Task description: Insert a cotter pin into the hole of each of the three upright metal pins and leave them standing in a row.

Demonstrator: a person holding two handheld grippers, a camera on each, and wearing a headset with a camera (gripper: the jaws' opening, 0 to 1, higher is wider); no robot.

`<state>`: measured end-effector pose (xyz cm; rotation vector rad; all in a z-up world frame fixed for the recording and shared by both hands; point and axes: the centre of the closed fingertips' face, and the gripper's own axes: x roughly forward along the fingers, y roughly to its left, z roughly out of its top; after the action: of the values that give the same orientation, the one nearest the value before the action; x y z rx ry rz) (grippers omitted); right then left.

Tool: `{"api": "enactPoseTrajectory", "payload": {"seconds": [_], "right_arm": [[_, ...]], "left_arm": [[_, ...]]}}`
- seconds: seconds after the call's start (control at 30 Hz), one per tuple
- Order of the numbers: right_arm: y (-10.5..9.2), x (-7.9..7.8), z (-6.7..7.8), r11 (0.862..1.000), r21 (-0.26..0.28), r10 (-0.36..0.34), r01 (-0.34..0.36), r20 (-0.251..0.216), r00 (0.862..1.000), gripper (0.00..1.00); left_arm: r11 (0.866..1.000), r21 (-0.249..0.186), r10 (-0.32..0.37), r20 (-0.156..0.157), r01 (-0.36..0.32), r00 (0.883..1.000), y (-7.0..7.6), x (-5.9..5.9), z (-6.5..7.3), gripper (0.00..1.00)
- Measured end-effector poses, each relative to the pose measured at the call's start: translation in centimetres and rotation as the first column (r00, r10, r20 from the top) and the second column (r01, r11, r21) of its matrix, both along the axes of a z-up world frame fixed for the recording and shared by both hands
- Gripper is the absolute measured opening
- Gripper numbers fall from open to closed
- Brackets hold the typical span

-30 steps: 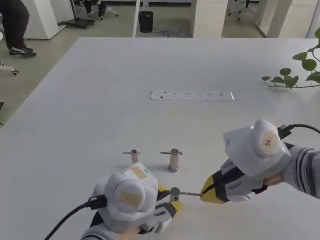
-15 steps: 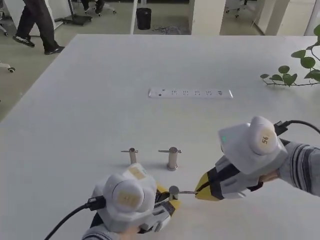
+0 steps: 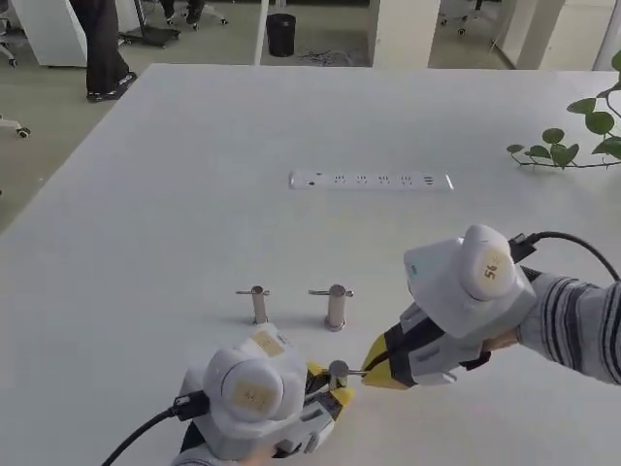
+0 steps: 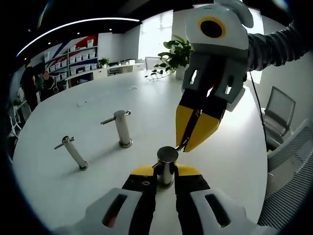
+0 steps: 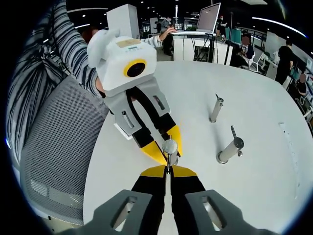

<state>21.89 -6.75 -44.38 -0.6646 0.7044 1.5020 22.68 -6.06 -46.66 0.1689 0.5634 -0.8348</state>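
White workbench (image 3: 175, 214), mostly bare, w/ the work crowded at its near edge. Closest in, the left gripper (image 3: 330, 385) comes up from below and is clamped on the nearest pin (image 3: 338, 370). Its jaws pinch the shaft on both sides, so the pin stands upright w/ its round head clear above them; the left gripper view shows that grip plainly. Just right of it, the right gripper (image 3: 374, 365) has its yellow jaws pressed together on a cotter pin (image 3: 353, 372), held level and aimed at the pin's head.

Change vs a sec ago: the right gripper has closed in from the right. The bare length of cotter pin btwn its tips and the pin head is now much shorter, tips nearly at the head. Prob means the cotter pin is sliding into the cross hole, i.e. insertion underway. The hole itself is too small to see, so can't confirm it's through. Left gripper and its pin haven't shifted.

Next back, the rear right pin (image 3: 336, 309) and rear left pin (image 3: 258, 306) both stand upright w/ a cotter pin already across the top, so this looks like the 3rd and last. Nearest pin sits in front of that pair, not yet in line w/ them.

Further off: power strip (image 3: 371, 181), plant (image 3: 582, 136) at the right edge, a person (image 3: 102, 49) on the floor beyond
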Motion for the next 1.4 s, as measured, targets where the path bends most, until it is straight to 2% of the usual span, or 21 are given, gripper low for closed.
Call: {"api": "enactPoseTrajectory", "payload": {"seconds": [0.17, 0.27, 0.33, 0.47, 0.6, 0.8, 0.9, 1.13, 1.3, 1.4], "right_arm": [[0.5, -0.2, 0.1, 1.000, -0.001, -0.012, 0.012, -0.008, 1.000, 0.00], [0.7, -0.1, 0.0, 1.000, -0.003, -0.018, 0.018, -0.009, 1.000, 0.00], [0.7, -0.2, 0.0, 1.000, -0.002, -0.020, 0.020, -0.008, 1.000, 0.00], [0.9, -0.3, 0.1, 0.999, -0.001, -0.034, 0.034, -0.014, 0.999, 0.00], [1.1, -0.2, 0.1, 0.999, 0.004, -0.045, 0.045, -0.012, 0.999, 0.00], [1.3, -0.1, 0.1, 0.995, 0.010, -0.096, 0.096, -0.030, 0.995, 0.00], [1.0, 0.2, 0.5, 0.994, 0.018, -0.110, 0.110, -0.025, 0.994, 0.06], [-0.1, 0.4, 1.0, 0.990, 0.026, -0.137, 0.138, -0.037, 0.990, 0.05], [0.1, 0.2, 1.1, 0.987, 0.046, -0.149, 0.152, -0.060, 0.987, 0.02], [0.3, 0.1, 1.0, 0.988, 0.047, -0.143, 0.146, -0.059, 0.988, 0.01]], "left_arm": [[1.000, 0.009, 0.011, 0.012, -0.011, 1.000, 0.0, -0.1, 0.0, 0.10], [0.998, -0.021, 0.056, -0.011, -0.056, 0.998, 0.1, -0.1, 0.0, 0.10], [0.997, -0.025, 0.067, -0.009, -0.067, 0.998, 0.2, -0.1, -0.1, 0.11], [0.998, -0.003, 0.066, -0.002, -0.066, 0.998, 0.1, -0.1, -0.3, 0.10], [0.997, -0.007, 0.083, -0.004, -0.083, 0.997, 0.2, 0.0, -0.4, 0.10], [0.997, -0.005, 0.079, 0.006, -0.079, 0.997, 0.2, 0.1, -0.4, 0.10], [0.997, 0.000, 0.076, 0.013, -0.076, 0.997, 0.1, 0.1, -0.5, 0.10], [0.996, -0.006, 0.094, 0.009, -0.093, 0.996, 0.1, 0.2, -0.6, 0.10], [0.995, -0.008, 0.104, -0.002, -0.104, 0.995, 0.3, 0.0, -0.8, 0.11], [0.994, -0.018, 0.112, -0.008, -0.112, 0.994, 0.4, -0.1, -0.8, 0.10]]}}
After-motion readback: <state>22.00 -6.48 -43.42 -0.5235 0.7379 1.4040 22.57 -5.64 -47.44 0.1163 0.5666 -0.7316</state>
